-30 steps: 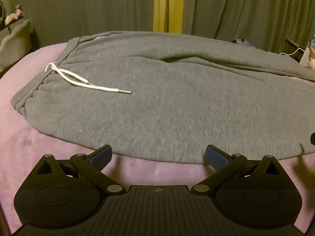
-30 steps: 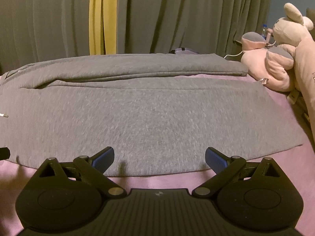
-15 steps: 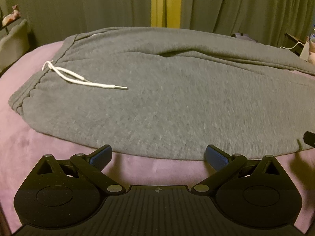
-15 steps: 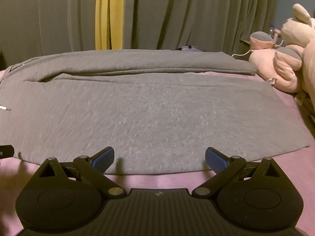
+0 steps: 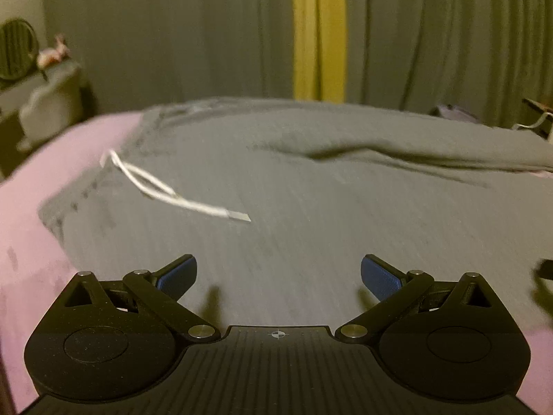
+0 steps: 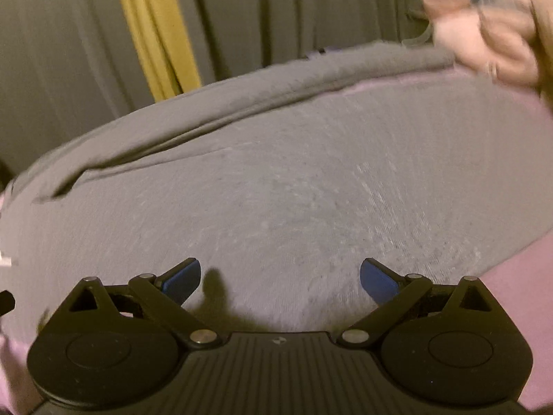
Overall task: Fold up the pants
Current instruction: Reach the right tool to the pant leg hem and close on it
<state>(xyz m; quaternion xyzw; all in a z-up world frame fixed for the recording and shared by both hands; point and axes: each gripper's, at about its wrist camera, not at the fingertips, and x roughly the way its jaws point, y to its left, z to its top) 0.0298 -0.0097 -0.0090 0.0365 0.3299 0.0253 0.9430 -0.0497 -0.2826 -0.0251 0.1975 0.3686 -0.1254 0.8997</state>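
Reaching for the near edge of the pants (image 5: 311, 207), first fold not begun.
Left tool (image 5: 278, 273) and right tool (image 6: 280, 276) both wide, empty; next they must pinch that edge.

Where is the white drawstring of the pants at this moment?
In the left wrist view the white drawstring lies on the grey pants, at the left near the waistband, ahead of the left gripper and its open fingers.
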